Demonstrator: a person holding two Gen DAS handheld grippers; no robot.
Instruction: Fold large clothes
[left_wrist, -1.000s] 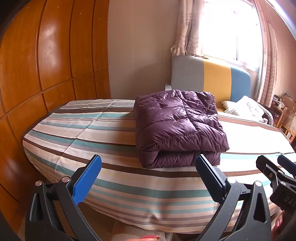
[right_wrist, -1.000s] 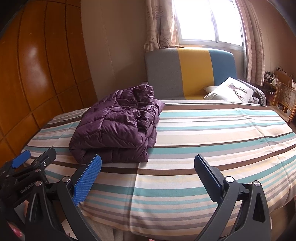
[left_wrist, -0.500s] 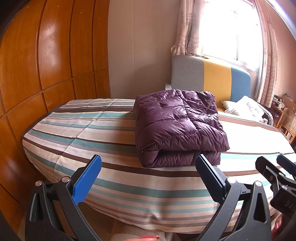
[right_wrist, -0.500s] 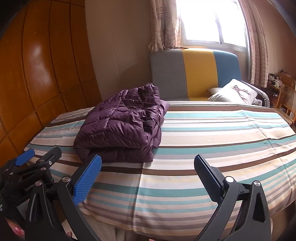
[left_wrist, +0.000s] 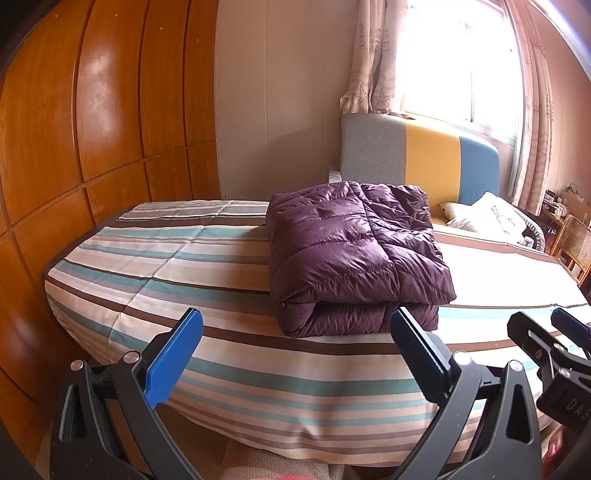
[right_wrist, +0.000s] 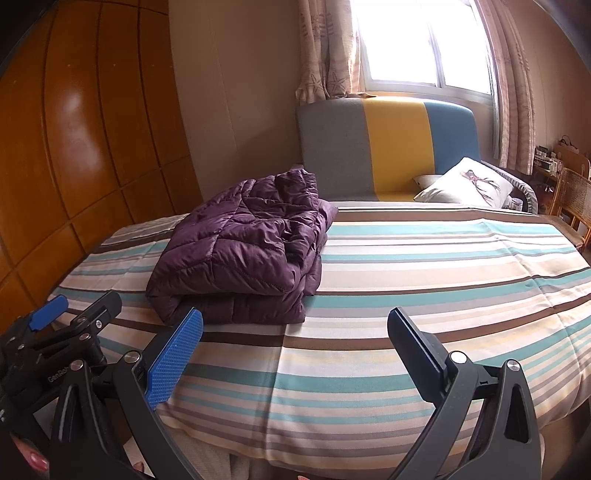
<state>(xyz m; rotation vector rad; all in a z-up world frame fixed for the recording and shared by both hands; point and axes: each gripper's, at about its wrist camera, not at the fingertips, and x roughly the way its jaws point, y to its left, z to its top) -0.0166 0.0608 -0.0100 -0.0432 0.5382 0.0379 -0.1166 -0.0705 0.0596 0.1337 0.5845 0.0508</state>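
Observation:
A purple quilted down jacket (left_wrist: 354, 254) lies folded into a thick rectangular bundle on the striped bed (left_wrist: 207, 266), near its front edge. My left gripper (left_wrist: 295, 336) is open with nothing between its fingers, held back from the bed edge just below the bundle. In the right wrist view the same jacket (right_wrist: 247, 254) sits left of centre. My right gripper (right_wrist: 295, 336) is also open and holds nothing, hovering over the bed's front edge to the right of the bundle. Each gripper shows at the other view's side: the right gripper (left_wrist: 554, 332), the left gripper (right_wrist: 66, 314).
The striped bed cover (right_wrist: 424, 273) stretches wide to the right. A grey, yellow and blue headboard (right_wrist: 388, 147) and a white pillow (right_wrist: 469, 182) lie at the far end. Wooden wardrobe panels (left_wrist: 92, 122) line the left. A wicker chair (right_wrist: 574, 195) stands far right.
The right wrist view has shifted a little, so the jacket sits further right in it. The left gripper and the jacket have stayed put.

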